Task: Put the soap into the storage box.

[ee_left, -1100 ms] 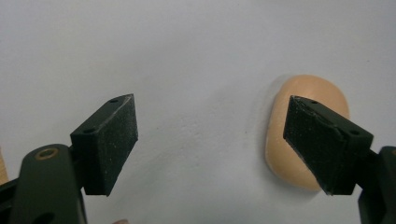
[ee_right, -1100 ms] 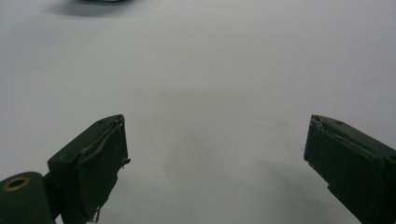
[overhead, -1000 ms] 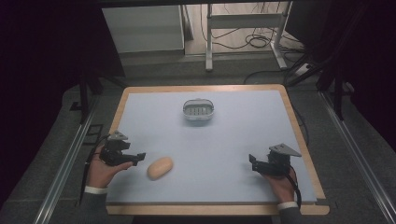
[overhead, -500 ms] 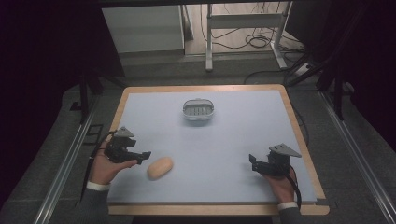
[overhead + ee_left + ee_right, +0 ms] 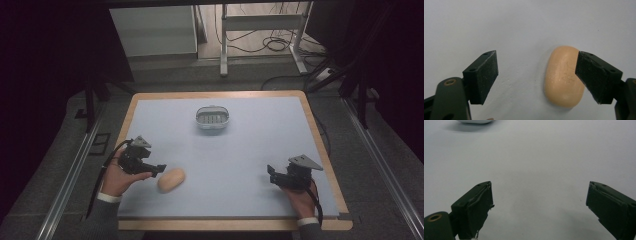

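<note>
Left tongs [image 5: 159,168] moved right, now at lower left of the high view, jaws spread, one jaw overlapping the soap bar [image 5: 171,180] in their own view. Probably a pickup. Right tongs [image 5: 272,175] unchanged lower right, open, empty. Dish [image 5: 212,118] upper centre of tabletop [image 5: 250,150].

Bare table [image 5: 260,150] lies open between the soap [image 5: 171,180] and the dish [image 5: 212,118]. Nothing stands before the right gripper [image 5: 274,176].
</note>
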`<state>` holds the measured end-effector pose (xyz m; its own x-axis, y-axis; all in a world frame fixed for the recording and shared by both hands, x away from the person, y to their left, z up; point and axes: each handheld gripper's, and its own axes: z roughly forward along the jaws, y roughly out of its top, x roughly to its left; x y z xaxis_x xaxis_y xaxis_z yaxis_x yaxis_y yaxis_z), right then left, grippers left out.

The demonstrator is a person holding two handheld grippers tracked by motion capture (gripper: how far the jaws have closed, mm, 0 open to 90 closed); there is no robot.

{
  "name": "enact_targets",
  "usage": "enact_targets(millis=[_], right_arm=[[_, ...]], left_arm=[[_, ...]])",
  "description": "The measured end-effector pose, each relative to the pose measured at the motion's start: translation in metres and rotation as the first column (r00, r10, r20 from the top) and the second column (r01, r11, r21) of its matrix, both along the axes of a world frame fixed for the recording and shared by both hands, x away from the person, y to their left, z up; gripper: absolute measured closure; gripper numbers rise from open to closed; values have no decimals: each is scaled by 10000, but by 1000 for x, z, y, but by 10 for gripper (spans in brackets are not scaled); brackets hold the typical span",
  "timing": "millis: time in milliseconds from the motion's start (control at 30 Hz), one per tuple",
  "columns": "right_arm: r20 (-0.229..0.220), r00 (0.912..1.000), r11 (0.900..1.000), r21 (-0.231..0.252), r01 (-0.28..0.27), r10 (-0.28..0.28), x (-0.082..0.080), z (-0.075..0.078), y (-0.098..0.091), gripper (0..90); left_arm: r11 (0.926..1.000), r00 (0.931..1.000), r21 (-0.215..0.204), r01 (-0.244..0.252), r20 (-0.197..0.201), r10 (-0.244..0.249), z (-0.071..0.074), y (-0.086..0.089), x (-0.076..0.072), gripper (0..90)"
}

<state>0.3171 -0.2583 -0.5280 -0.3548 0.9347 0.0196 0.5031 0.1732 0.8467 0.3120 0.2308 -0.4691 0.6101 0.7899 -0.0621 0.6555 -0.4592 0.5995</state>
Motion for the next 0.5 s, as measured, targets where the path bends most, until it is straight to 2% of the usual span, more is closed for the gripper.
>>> enact_targets(millis=[367,500], right_arm=[[-49,10000,9999,-112,-10,9,1,0,1,72],[-36,10000,10000,-67,-7,7,1,0,1,72]], left_arm=[[9965,9963,469,692,-541,-666,-17,-22,1,184],[9953,9950,546,795,-644,-759,-20,-28,0,183]])
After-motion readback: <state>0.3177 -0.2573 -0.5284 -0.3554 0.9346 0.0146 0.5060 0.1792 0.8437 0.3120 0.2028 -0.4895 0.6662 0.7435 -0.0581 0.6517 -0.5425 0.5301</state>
